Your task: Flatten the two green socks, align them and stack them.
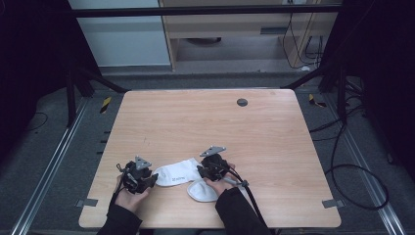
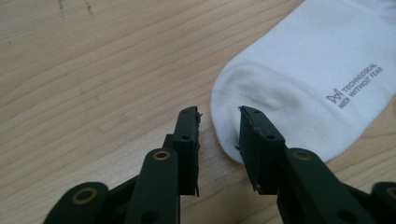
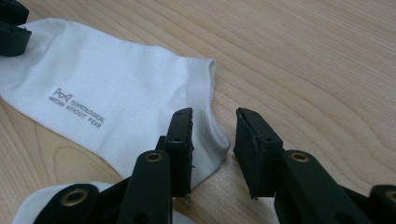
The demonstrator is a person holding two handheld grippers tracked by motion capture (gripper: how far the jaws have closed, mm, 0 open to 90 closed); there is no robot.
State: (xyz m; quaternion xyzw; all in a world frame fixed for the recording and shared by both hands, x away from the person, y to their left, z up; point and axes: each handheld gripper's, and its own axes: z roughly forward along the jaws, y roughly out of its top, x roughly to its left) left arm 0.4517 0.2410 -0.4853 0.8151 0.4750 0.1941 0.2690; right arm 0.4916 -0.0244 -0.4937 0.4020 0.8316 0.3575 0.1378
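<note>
While both sets of jaws stand apart, left gripper sits at the sock toe, right gripper straddling its cuff.

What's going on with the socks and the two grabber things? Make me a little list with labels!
table: light wooden top with a small dark round plug near the far edge
printed sock: white sock with grey lettering, lying flat between the two grippers
second sock: white sock, nearer the person, beside the right hand
left gripper: jaws apart, astride the toe end of the printed sock, not pinching it
right gripper: jaws apart, at the cuff end of the printed sock, not pinching it
held: nothing yet
</note>
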